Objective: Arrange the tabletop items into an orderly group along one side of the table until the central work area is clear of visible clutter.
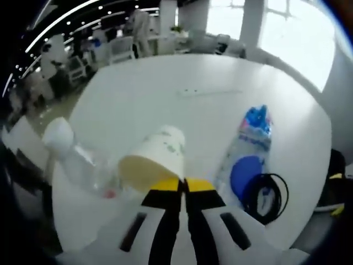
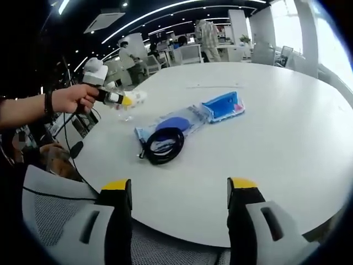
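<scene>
A white paper cup (image 1: 157, 157) lies on its side with its mouth toward me, and my left gripper (image 1: 183, 185) is shut on its rim. The right gripper view shows that same left gripper (image 2: 126, 100) in a person's hand (image 2: 71, 98) at the table's left edge, with the cup (image 2: 138, 96) at its tip. A clear bottle (image 1: 83, 165) with a white cap lies to the cup's left. A blue-and-clear pouch (image 1: 251, 146) (image 2: 193, 117) lies flat, with a black cable coil (image 1: 267, 197) (image 2: 164, 146) on its near end. My right gripper (image 2: 180, 185) stands open over the near edge, apart from both.
The round white table (image 2: 276, 138) holds a thin white strip (image 1: 207, 92) farther off. A grey mesh chair back (image 2: 55, 218) sits below the near edge. Chairs, desks and people stand beyond the table in the office.
</scene>
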{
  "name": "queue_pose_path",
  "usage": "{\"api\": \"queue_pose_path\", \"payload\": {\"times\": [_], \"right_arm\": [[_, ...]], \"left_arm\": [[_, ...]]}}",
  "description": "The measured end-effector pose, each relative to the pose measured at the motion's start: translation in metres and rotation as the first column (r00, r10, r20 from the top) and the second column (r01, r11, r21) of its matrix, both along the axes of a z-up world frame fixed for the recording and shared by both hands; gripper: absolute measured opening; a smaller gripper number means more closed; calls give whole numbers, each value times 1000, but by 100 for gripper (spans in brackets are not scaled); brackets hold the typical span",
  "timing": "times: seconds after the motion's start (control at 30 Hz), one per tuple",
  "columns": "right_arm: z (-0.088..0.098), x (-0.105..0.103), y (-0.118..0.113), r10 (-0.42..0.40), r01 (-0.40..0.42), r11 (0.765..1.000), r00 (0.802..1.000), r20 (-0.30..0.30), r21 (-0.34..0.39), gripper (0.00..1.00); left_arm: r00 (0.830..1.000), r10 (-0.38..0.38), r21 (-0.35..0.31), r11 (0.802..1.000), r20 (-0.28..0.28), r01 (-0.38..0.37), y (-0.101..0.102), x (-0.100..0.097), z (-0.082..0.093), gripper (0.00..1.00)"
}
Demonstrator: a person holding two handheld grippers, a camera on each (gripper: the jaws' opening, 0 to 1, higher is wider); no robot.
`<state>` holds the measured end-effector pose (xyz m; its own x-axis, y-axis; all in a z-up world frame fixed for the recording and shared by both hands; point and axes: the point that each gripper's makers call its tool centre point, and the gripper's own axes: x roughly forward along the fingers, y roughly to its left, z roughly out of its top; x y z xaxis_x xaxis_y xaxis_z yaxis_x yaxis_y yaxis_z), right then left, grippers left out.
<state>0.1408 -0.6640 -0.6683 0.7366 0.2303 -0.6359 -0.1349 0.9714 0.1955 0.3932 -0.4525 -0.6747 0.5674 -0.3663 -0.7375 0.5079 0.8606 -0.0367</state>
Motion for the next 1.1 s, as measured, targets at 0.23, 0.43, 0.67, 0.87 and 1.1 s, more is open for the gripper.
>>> {"api": "queue_pose_path", "payload": {"times": [0.23, 0.43, 0.67, 0.87, 1.1], "right_arm": [[0, 0, 1, 4, -4, 1000, 1000, -2, 2, 70], [0, 0, 1, 1, -1, 1000, 1000, -2, 5, 70], [0, 0, 0, -3, 3, 1000, 1000, -1, 8, 70], [0, 0, -1, -5, 5, 1000, 1000, 0, 9, 70], [0, 0, -3, -15, 15, 1000, 1000, 2, 11, 70]], "left_arm": [[1000, 8, 10, 1000, -1, -8, 6, 4, -1, 0], [1000, -9, 38, 999, 12, 8, 8, 8, -1, 0], [999, -33, 94, 995, 26, 30, 8, 12, -4, 1], [999, -38, 97, 995, 27, 35, 5, 16, -5, 1], [996, -63, 137, 989, 55, 55, 3, 22, -9, 0]]}}
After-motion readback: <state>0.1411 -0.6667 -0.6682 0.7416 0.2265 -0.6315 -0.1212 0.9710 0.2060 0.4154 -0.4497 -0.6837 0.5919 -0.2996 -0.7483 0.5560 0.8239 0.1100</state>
